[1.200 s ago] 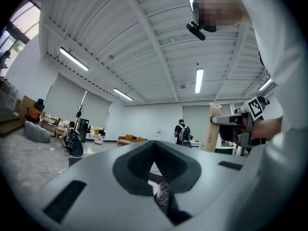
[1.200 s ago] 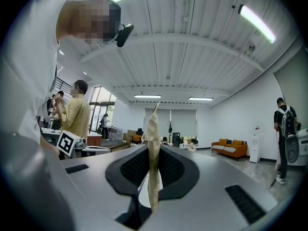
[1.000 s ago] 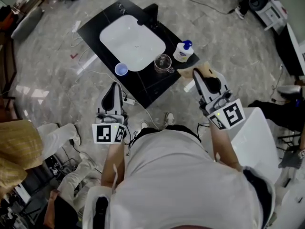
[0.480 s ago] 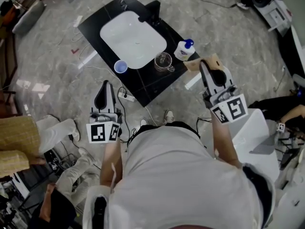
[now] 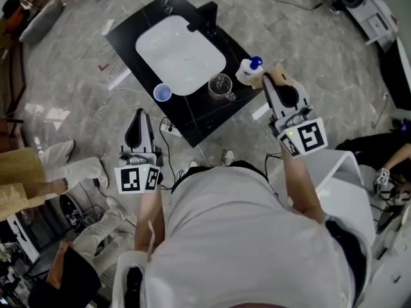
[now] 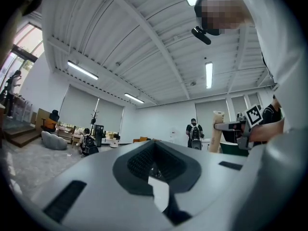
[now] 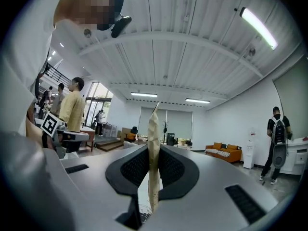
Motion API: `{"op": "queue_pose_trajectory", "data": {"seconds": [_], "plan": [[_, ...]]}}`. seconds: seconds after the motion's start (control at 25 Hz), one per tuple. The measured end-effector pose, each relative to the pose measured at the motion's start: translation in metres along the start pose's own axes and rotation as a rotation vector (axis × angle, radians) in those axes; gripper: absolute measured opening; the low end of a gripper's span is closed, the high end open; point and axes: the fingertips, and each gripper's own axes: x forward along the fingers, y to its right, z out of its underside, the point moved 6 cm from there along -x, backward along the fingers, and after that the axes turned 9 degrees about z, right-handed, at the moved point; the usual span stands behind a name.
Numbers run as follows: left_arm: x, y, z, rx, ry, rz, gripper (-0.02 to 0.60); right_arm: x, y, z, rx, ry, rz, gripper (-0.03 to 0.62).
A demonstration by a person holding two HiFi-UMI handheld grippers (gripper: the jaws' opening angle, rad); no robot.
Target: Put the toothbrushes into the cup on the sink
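A clear glass cup [image 5: 220, 85] stands on the black counter [image 5: 135, 27] beside the white basin [image 5: 180, 47]. No toothbrush shows in any view. My right gripper [image 5: 270, 85] is held off the counter's right corner, close to the soap bottle [image 5: 249, 70]. It is shut on a flat tan paper packet [image 7: 153, 148], which sticks out past the fingertips [image 5: 276, 77]. My left gripper [image 5: 136, 115] hangs over the floor in front of the counter, shut with nothing in it [image 6: 153, 165]. Both gripper views look up at the ceiling.
A small blue cup [image 5: 162, 93] sits at the counter's near edge and a black faucet [image 5: 204, 19] behind the basin. A power strip and cables [image 5: 172, 131] lie on the floor under the counter's front corner. People sit at the lower left [image 5: 38, 178].
My right gripper with the tan packet has shifted slightly up and left, closer to the soap bottle. The left gripper has drifted a little to the left.
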Motion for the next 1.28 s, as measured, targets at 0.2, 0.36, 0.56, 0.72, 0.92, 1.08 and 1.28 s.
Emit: {"op": "queue_pose_trajectory", "data": {"seconds": [0.2, 0.36, 0.56, 0.72, 0.92, 1.08, 1.28], "plan": [[0.003, -0.002, -0.001, 0.002, -0.015, -0.015, 0.003, 0.021, -0.005, 0.008, -0.05, 0.015, -0.025, 0.055], [0.006, -0.004, 0.007, -0.002, -0.034, -0.022, 0.003, 0.039, -0.011, 0.021, -0.078, 0.014, -0.06, 0.056], [0.005, -0.004, 0.014, -0.017, -0.058, -0.034, 0.003, 0.055, -0.023, 0.049, -0.147, -0.009, -0.113, 0.056], [0.004, -0.007, 0.015, -0.018, -0.056, -0.044, 0.003, 0.064, -0.031, 0.075, -0.152, -0.057, -0.147, 0.056], [0.004, -0.008, 0.015, -0.027, -0.05, -0.061, 0.003, 0.073, -0.036, 0.099, -0.14, -0.114, -0.174, 0.055], [-0.002, -0.006, 0.017, -0.031, -0.059, -0.084, 0.003, 0.08, -0.046, 0.119, -0.161, -0.142, -0.218, 0.055], [-0.016, -0.006, 0.015, -0.022, -0.077, -0.122, 0.003, 0.086, -0.057, 0.14, -0.203, -0.176, -0.261, 0.056]]}}
